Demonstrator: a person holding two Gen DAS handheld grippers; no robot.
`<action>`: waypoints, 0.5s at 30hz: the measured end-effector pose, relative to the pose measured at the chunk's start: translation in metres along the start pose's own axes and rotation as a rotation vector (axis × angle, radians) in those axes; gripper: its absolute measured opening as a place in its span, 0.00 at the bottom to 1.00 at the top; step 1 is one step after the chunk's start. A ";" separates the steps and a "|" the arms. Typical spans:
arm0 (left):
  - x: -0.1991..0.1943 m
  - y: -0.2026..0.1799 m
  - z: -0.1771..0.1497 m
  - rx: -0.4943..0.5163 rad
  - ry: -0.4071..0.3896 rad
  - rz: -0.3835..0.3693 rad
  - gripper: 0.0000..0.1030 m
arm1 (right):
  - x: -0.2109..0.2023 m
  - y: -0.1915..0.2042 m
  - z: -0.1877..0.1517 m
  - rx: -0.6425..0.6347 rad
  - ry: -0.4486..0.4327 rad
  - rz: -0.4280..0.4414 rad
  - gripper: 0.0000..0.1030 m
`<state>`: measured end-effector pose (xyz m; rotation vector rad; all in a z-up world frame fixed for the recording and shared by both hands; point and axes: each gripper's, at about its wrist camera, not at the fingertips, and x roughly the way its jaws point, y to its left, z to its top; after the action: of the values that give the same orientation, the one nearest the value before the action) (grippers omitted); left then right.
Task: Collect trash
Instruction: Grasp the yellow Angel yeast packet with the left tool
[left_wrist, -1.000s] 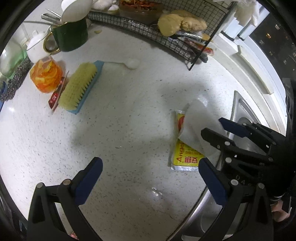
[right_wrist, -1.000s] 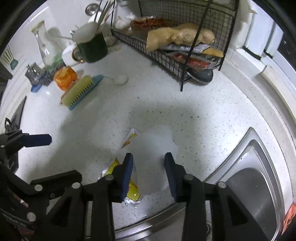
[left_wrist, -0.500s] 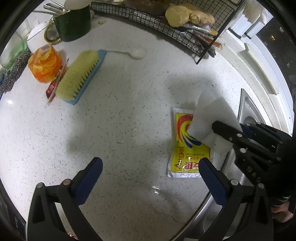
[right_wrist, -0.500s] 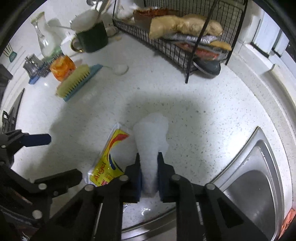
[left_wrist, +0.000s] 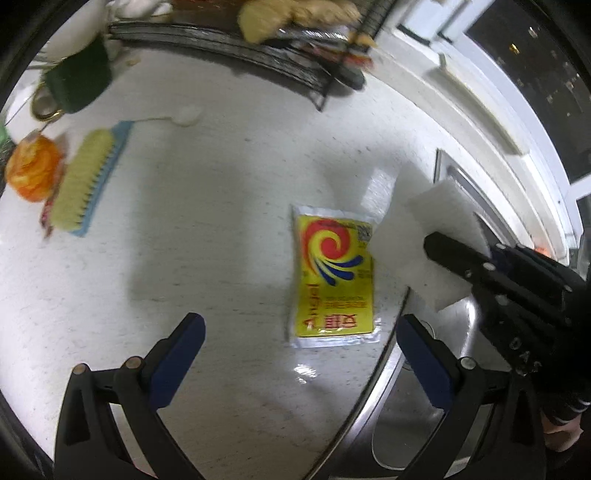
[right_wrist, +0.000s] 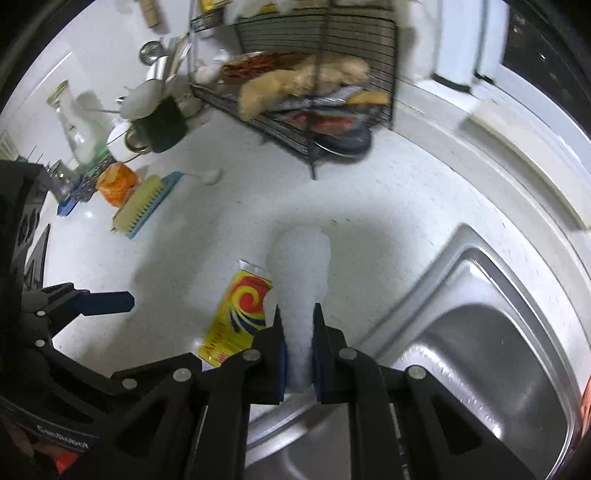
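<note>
My right gripper (right_wrist: 297, 325) is shut on a white paper napkin (right_wrist: 301, 266) and holds it lifted above the counter edge; in the left wrist view the napkin (left_wrist: 424, 240) hangs at the right, pinched by the right gripper (left_wrist: 439, 245). A yellow snack packet (left_wrist: 332, 277) lies flat on the white counter, uncovered; it also shows in the right wrist view (right_wrist: 236, 317), left of the napkin. My left gripper (left_wrist: 299, 354) is open and empty, above the counter just short of the packet.
A steel sink (right_wrist: 461, 350) lies right of the packet. A scrub brush (left_wrist: 88, 181), an orange wrapper (left_wrist: 33, 171), a green mug (left_wrist: 77, 79) and a wire rack (right_wrist: 314, 96) with food stand at the back. A white spoon (left_wrist: 184, 116) lies near the brush.
My right gripper closed on the napkin and lifted it off the yellow packet, which now lies fully uncovered. My left gripper stayed open and shifted slightly towards the packet.
</note>
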<state>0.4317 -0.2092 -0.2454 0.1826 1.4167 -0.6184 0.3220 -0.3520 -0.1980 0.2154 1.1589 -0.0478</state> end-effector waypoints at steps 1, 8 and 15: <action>0.003 -0.004 0.000 0.009 0.005 0.005 1.00 | -0.001 -0.003 -0.002 0.010 -0.004 -0.005 0.09; 0.025 -0.026 0.006 0.065 0.038 0.043 1.00 | -0.005 -0.024 -0.013 0.054 0.003 -0.026 0.09; 0.046 -0.033 0.021 0.077 0.055 0.095 1.00 | 0.006 -0.035 -0.016 0.084 0.032 -0.018 0.09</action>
<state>0.4350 -0.2602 -0.2779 0.3282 1.4293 -0.5935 0.3046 -0.3824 -0.2152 0.2815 1.1916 -0.1093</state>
